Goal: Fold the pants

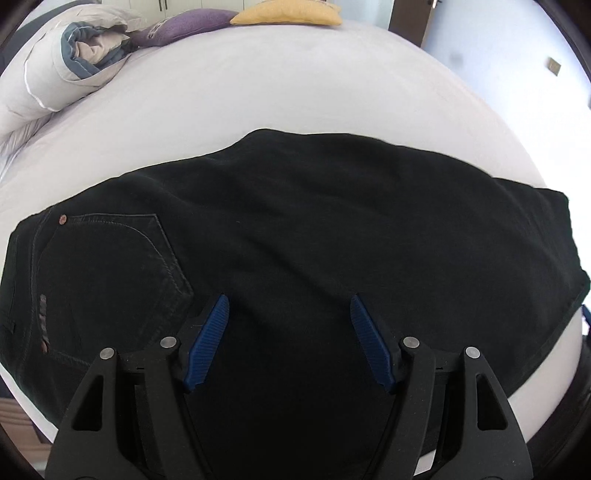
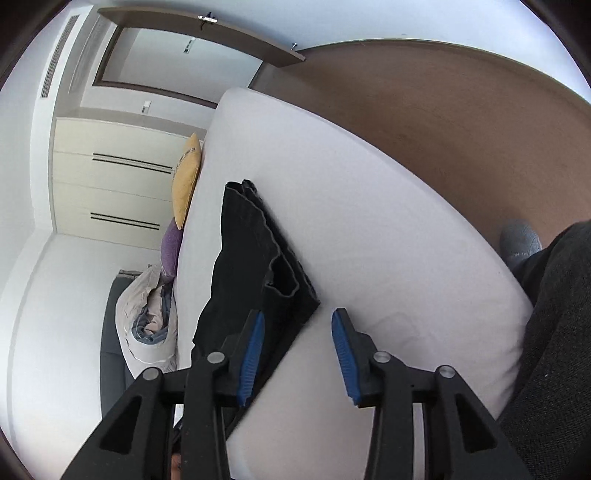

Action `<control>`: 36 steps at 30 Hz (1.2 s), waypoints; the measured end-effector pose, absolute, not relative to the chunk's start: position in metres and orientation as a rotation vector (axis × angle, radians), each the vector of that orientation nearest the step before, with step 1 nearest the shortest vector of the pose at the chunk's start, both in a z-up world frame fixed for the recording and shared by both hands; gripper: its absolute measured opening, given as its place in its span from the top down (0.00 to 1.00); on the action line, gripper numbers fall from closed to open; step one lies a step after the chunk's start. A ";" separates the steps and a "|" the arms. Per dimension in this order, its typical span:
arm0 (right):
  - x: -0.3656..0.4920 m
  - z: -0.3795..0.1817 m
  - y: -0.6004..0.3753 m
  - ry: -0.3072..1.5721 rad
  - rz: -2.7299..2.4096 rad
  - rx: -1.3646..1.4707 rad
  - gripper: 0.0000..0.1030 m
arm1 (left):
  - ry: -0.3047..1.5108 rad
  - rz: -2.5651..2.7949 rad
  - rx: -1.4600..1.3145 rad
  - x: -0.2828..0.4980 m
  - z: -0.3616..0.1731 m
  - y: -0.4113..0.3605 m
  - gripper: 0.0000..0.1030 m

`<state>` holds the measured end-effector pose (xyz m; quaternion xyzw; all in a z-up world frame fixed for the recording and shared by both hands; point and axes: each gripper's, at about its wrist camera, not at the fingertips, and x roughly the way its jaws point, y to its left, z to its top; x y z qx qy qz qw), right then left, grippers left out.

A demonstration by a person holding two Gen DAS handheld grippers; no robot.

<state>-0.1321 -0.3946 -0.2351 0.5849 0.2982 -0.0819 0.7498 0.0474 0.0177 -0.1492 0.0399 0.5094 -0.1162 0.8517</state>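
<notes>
Black pants (image 1: 295, 229) lie flat across a white bed (image 1: 258, 81), waist and pocket at the left, leg ends at the right. My left gripper (image 1: 288, 306) is open and empty, hovering over the near middle of the pants. In the right wrist view, which is rolled sideways, the pants (image 2: 251, 254) show as a layered black strip with the hem edges near the fingers. My right gripper (image 2: 297, 321) is open and empty, just beside the hem corner, over the bed sheet (image 2: 369, 229).
A rolled grey-white duvet (image 1: 62, 70), a purple cushion (image 1: 184, 26) and a yellow cushion (image 1: 288, 14) lie at the far edge of the bed. Brown floor (image 2: 461, 122) and a person's dark trouser leg (image 2: 554, 332) border the bed's near side.
</notes>
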 end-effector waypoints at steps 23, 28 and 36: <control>-0.092 -0.237 -0.389 0.485 -0.202 1.444 0.47 | 1.096 -0.366 0.143 0.071 -0.170 -0.111 0.30; -0.085 -0.243 -0.387 0.537 -0.206 1.422 0.84 | 1.092 -0.370 0.140 0.066 -0.175 -0.104 0.29; -0.086 -0.236 -0.383 0.561 -0.270 1.342 0.88 | 1.110 -0.361 0.121 0.066 -0.172 -0.111 0.27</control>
